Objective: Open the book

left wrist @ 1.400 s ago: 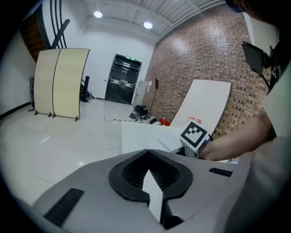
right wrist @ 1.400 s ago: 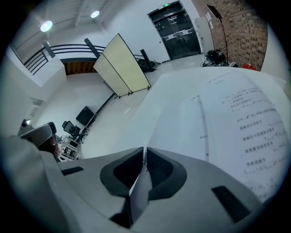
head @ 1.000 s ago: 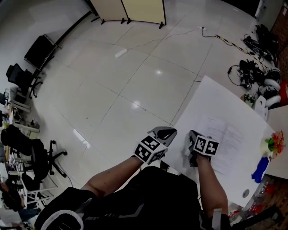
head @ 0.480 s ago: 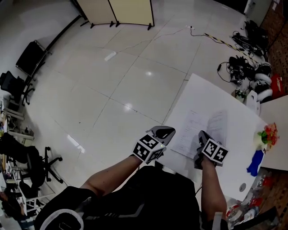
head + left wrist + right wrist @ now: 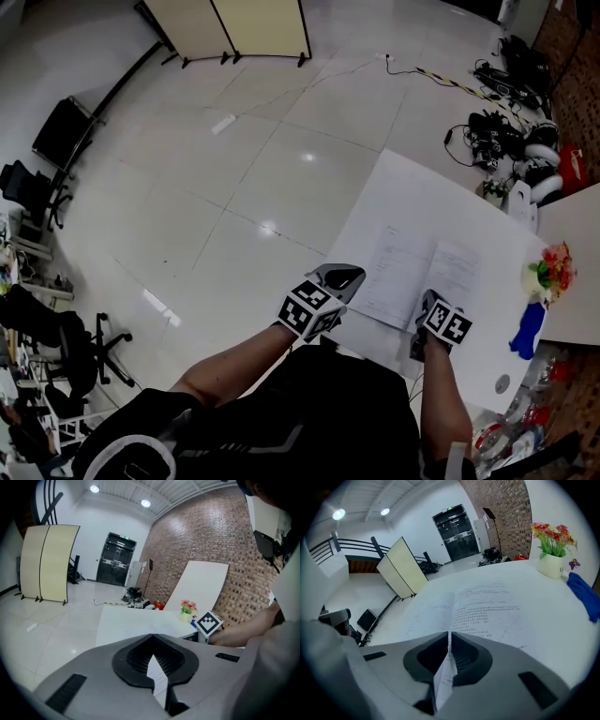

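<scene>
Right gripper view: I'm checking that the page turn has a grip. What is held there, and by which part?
The right gripper is shut on one printed page of the open book, pinched between the fingers near its free edge.

**Hidden, Cropped, Too Small**

In the head view, print on the book (image 5: 422, 272) is too small to read, and the jaws of the right gripper (image 5: 433, 323) are hidden beneath its own body. Floor clutter (image 5: 492, 141) at 1 o'clock is too small to name. In the right gripper view, the blue cloth (image 5: 582, 597) runs off at 3 o'clock.
</scene>
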Motion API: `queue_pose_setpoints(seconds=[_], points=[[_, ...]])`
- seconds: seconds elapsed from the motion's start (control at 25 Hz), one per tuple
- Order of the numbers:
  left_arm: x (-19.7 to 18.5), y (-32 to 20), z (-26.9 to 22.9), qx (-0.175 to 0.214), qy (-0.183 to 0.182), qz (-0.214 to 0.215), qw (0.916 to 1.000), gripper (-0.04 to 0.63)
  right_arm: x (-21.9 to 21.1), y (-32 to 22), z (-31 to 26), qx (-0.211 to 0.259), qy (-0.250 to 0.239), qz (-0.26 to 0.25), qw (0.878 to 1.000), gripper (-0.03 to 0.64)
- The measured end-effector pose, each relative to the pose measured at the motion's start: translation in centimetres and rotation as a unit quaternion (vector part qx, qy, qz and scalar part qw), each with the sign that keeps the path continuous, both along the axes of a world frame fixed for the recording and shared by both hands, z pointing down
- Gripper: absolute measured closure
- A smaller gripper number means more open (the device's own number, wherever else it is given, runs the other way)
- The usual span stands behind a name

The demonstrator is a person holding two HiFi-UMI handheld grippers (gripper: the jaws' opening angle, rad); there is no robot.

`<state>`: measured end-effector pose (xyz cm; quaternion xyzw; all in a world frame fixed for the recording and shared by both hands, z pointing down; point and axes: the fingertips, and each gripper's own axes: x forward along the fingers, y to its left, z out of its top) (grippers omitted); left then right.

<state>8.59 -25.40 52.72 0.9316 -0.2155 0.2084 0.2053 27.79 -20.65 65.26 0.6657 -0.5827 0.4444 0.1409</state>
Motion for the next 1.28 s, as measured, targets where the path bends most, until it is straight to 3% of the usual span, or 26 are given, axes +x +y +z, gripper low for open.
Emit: queue_pose_setpoints(seconds=[0.32, 0.64, 1.0, 1.28], points=[[1.5, 1.2, -1.0, 0.004, 0.000, -0.013, 0.9999, 0.594, 0.3, 1.1, -0.8, 0.011, -0.006, -0.032, 0.999, 0.606], [3.0, 2.5, -0.9, 0.000, -0.003, -0.012, 0.9999, 0.594, 1.8, 2.5, -2.2, 0.024, -0.003, -0.031, 0.999, 0.606], [5.1, 2.6, -1.9, 0.002, 0.009, -0.027, 0.9996, 0.594, 3.4, 3.2, -7.4, 0.088, 0.022, -0.053, 0.994, 0.606], [5.6, 3.9, -4.4, 0.014, 0.023, -0.065, 0.9975, 0.594, 5.1, 4.0, -14.0, 0.172, 0.038, -0.098, 0.979, 0.606]])
